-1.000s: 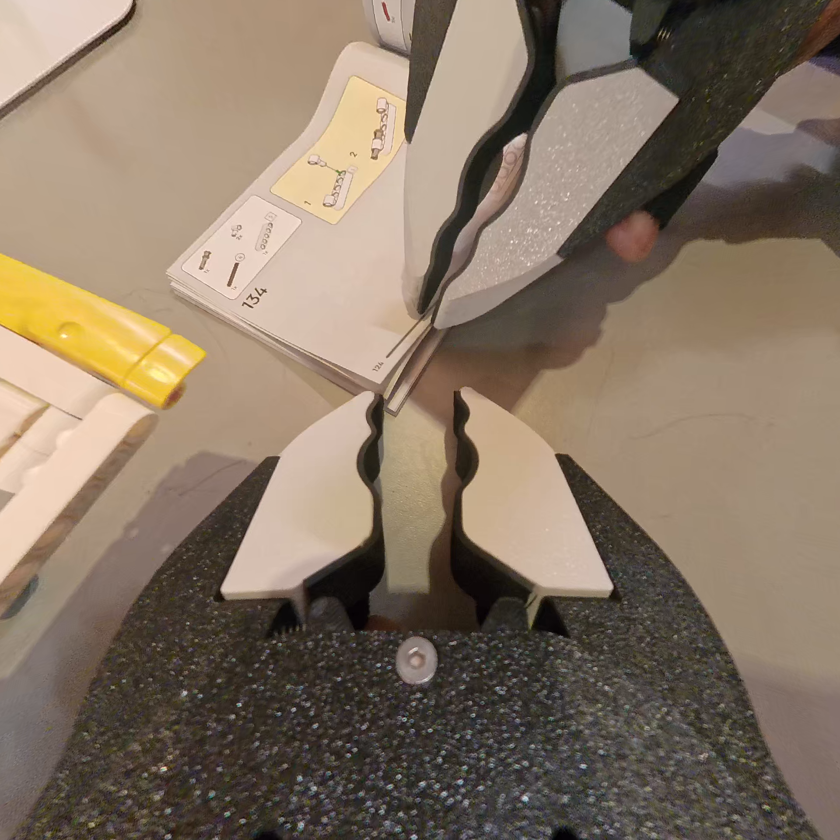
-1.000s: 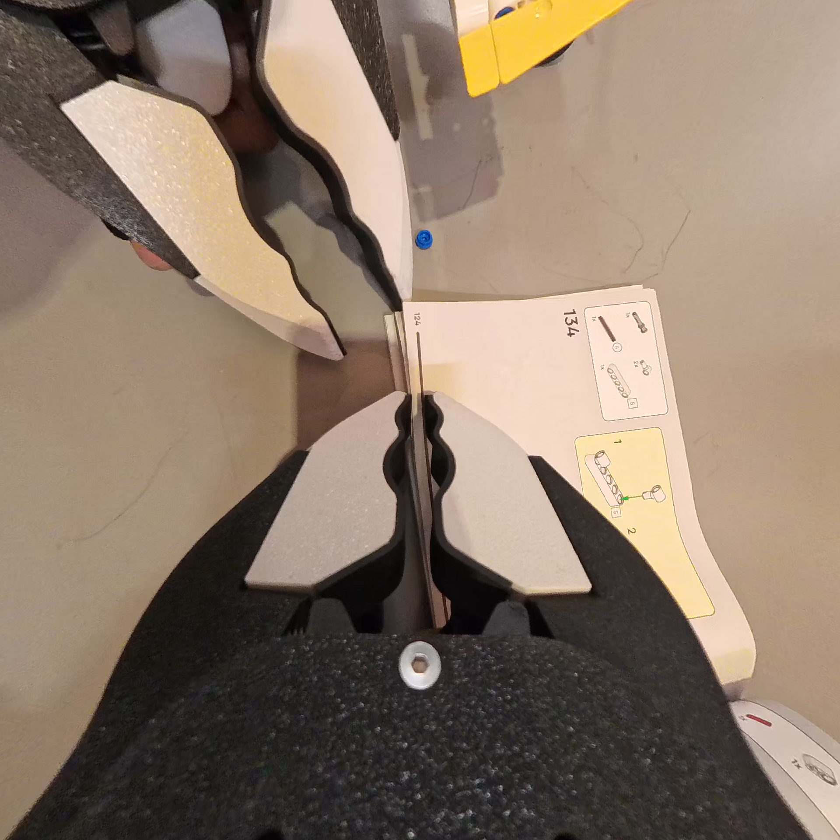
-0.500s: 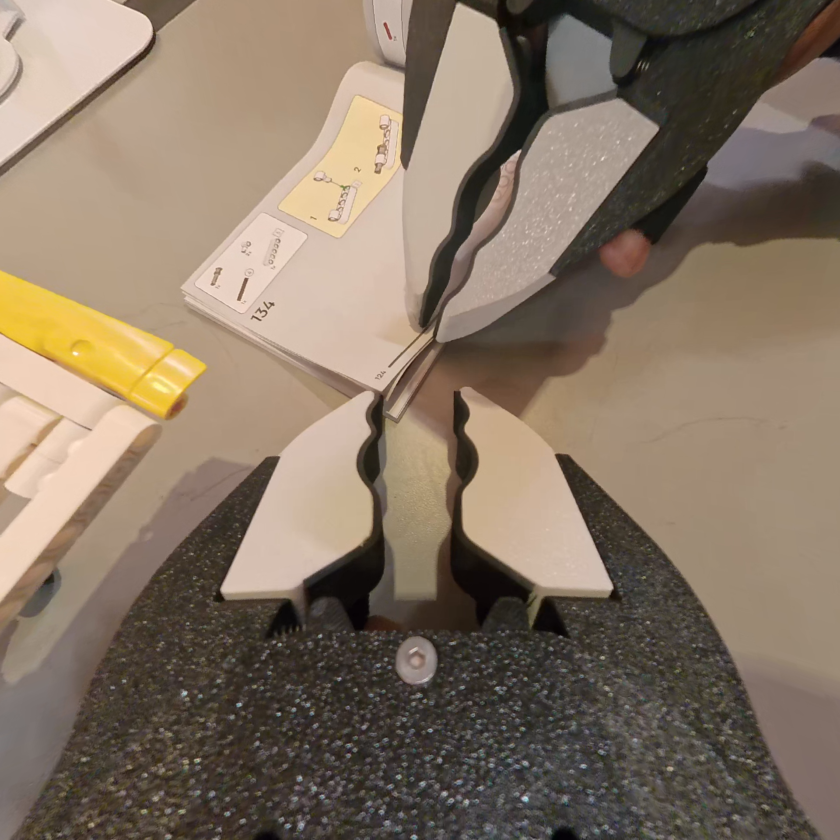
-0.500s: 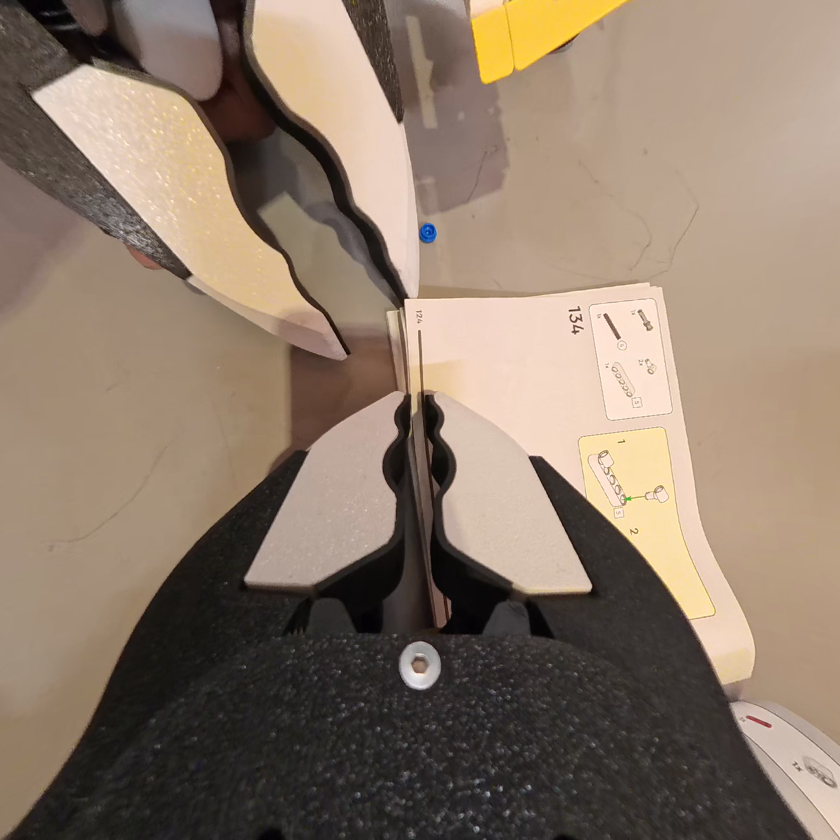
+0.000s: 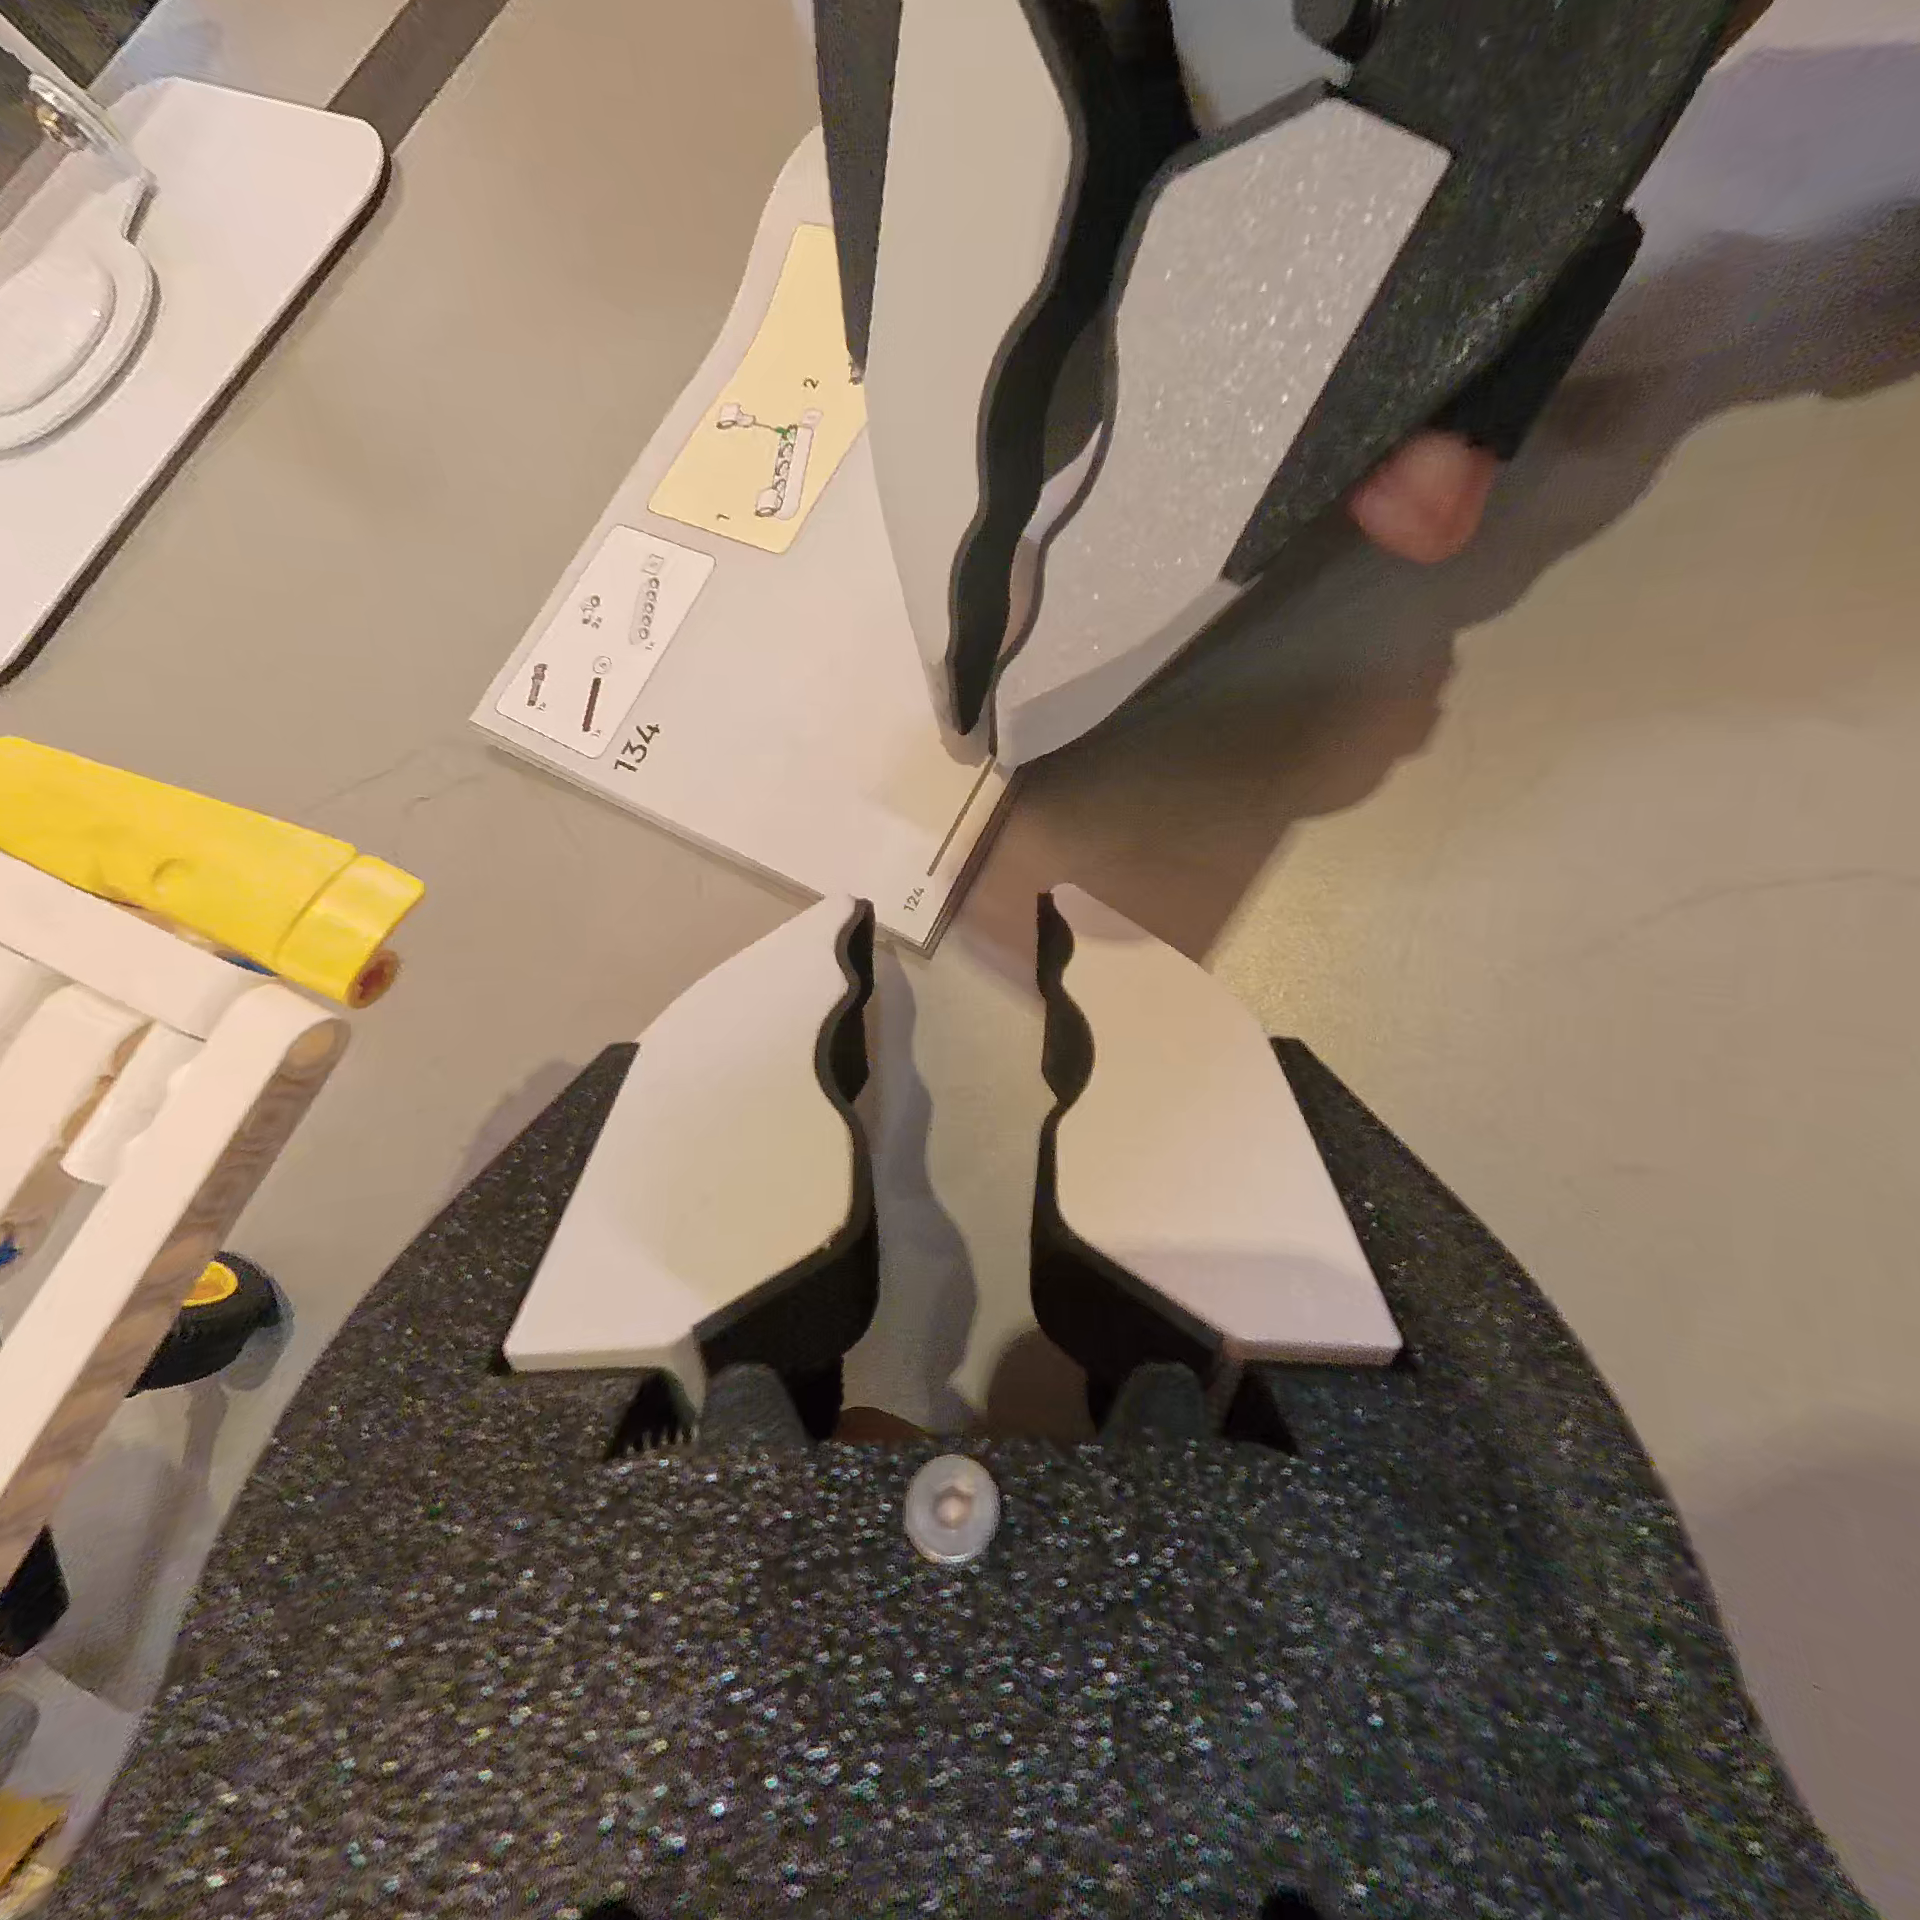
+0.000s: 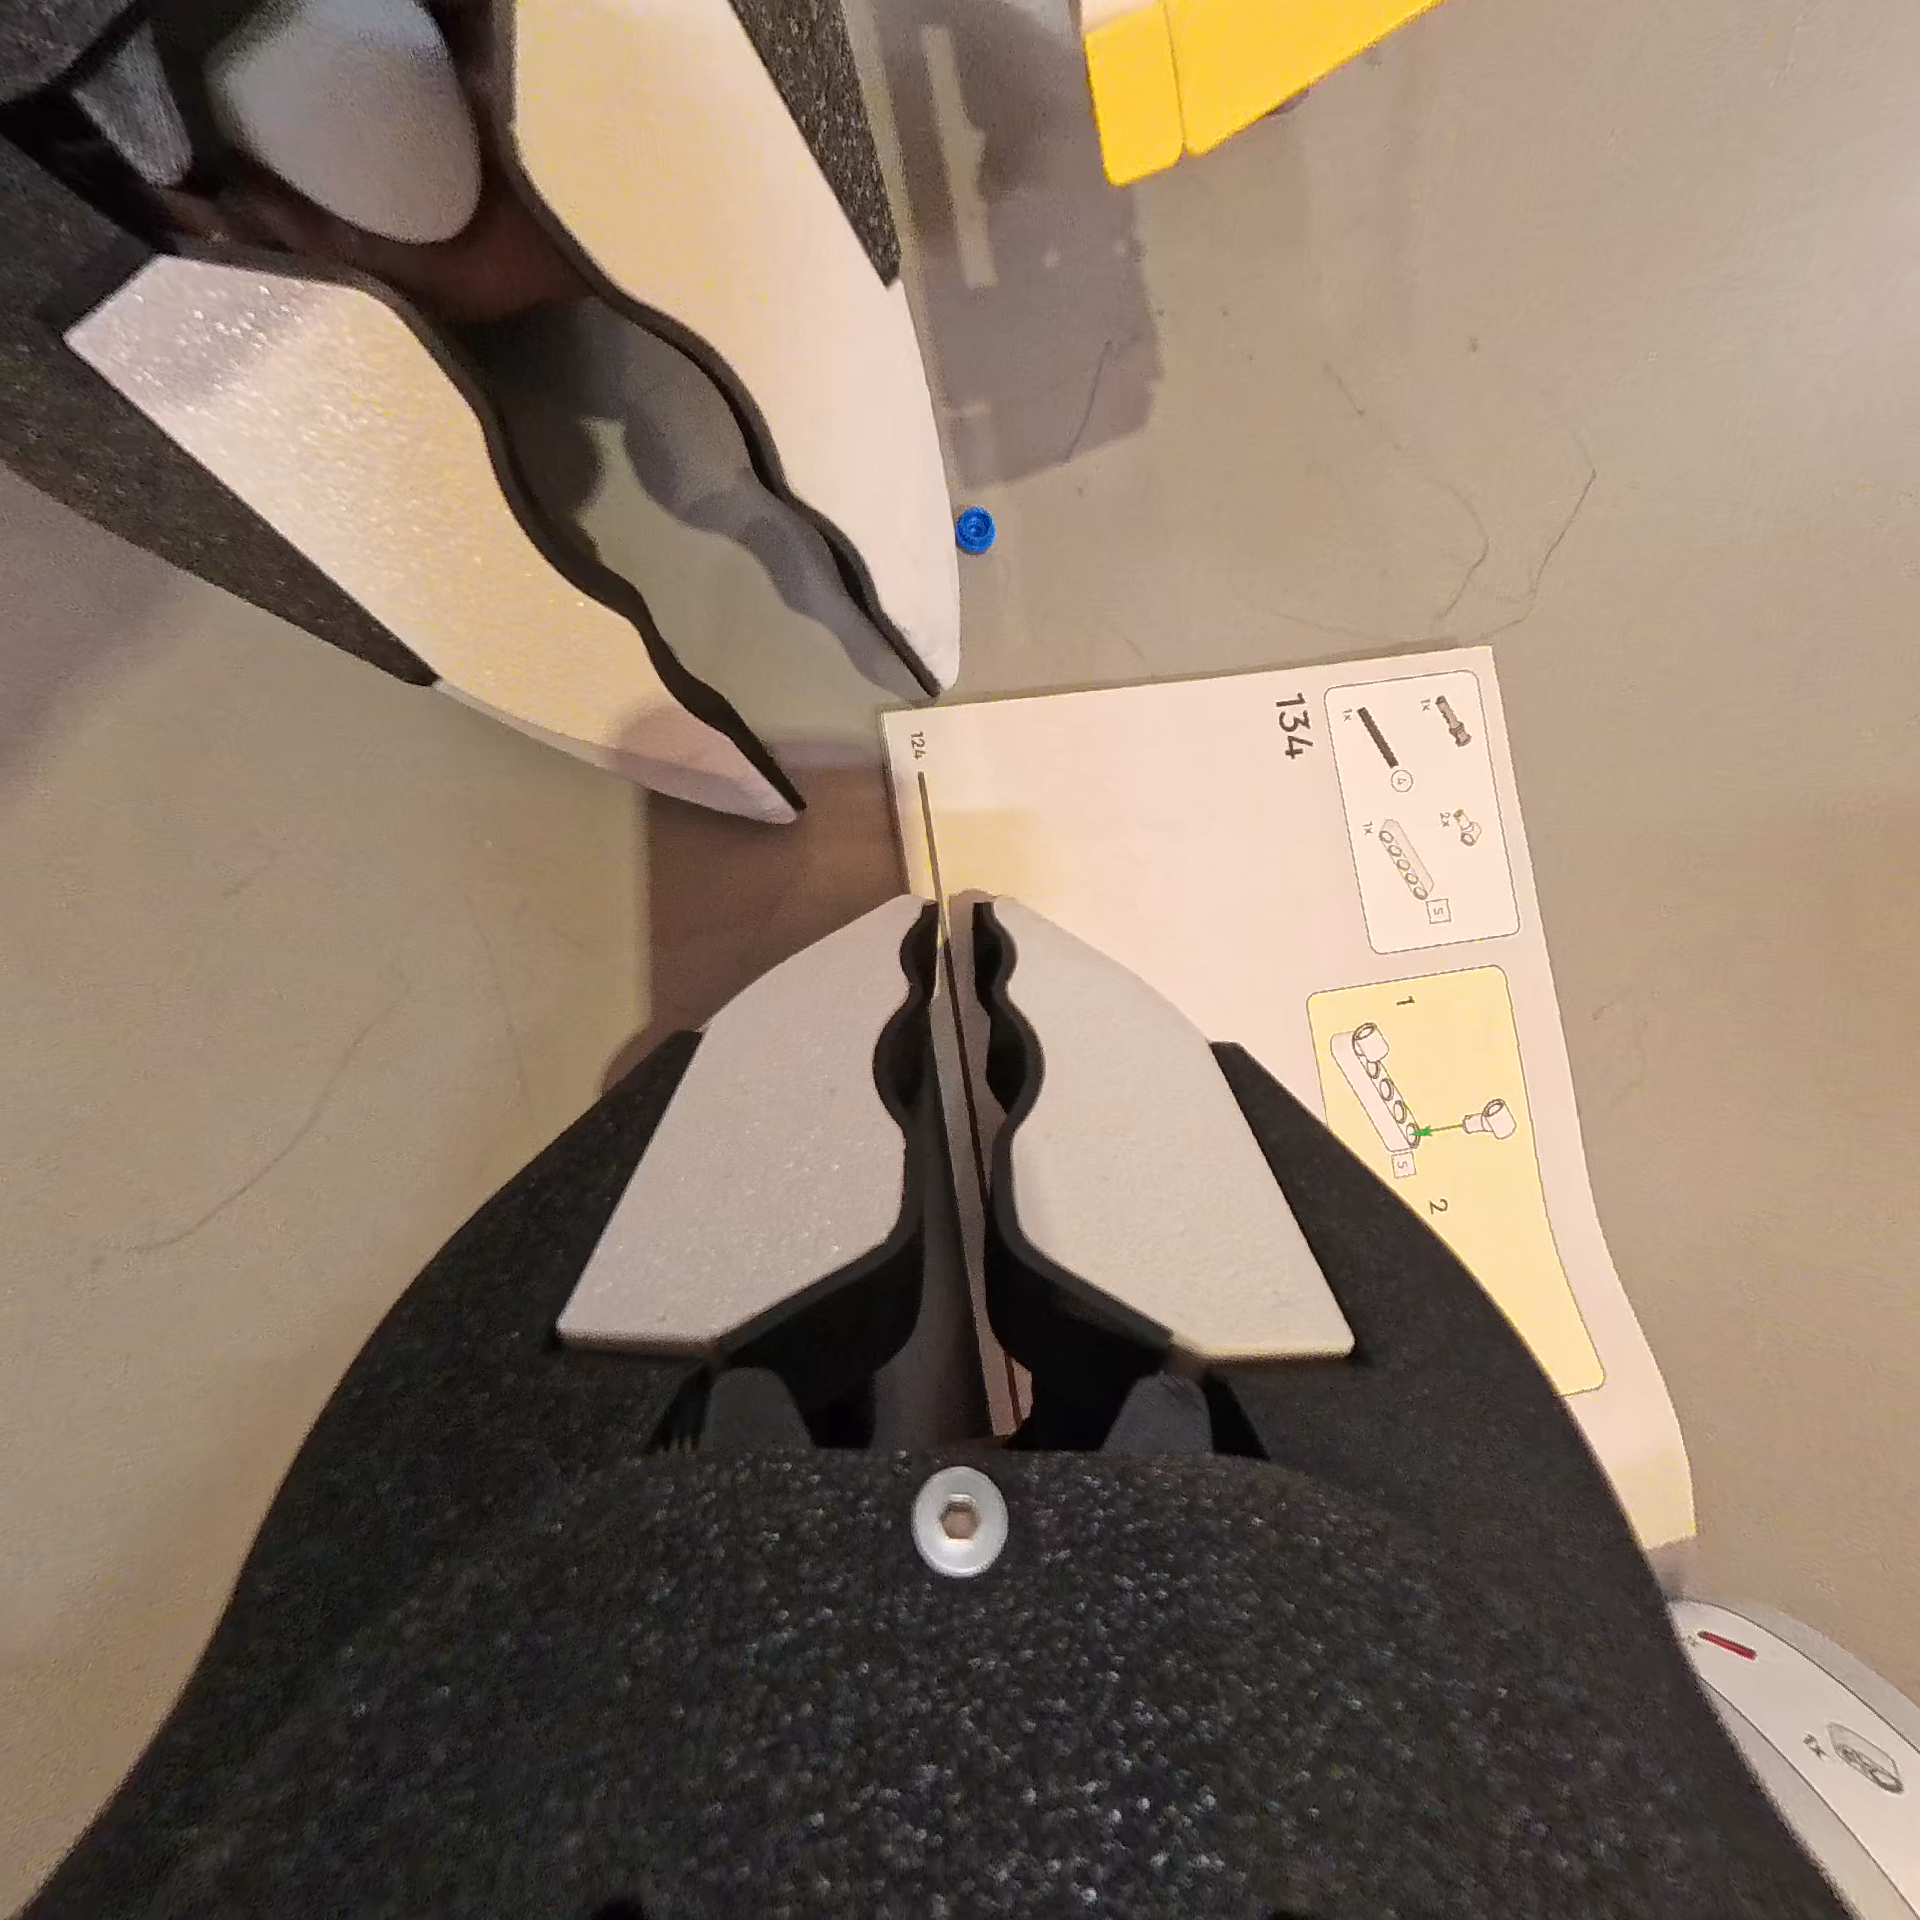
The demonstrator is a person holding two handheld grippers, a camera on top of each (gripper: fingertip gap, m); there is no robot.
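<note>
booklet [image 6: 1164, 831] lies open on the desk [image 6: 312, 1039], its near edge pinched in the right gripper [image 6: 954, 914], jaws pressed together on the pages. left gripper [image 5: 951, 904] hovers with jaws spread and bare, its left fingertip just at the booklet's corner. in the left wrist view the booklet sits at 12 o'clock, a yellow part [image 5: 208, 883] at 9 and a white tray [image 5: 208, 260] at 10. blue stud [image 6: 975, 528] rests at 12 in the right wrist view.
</note>
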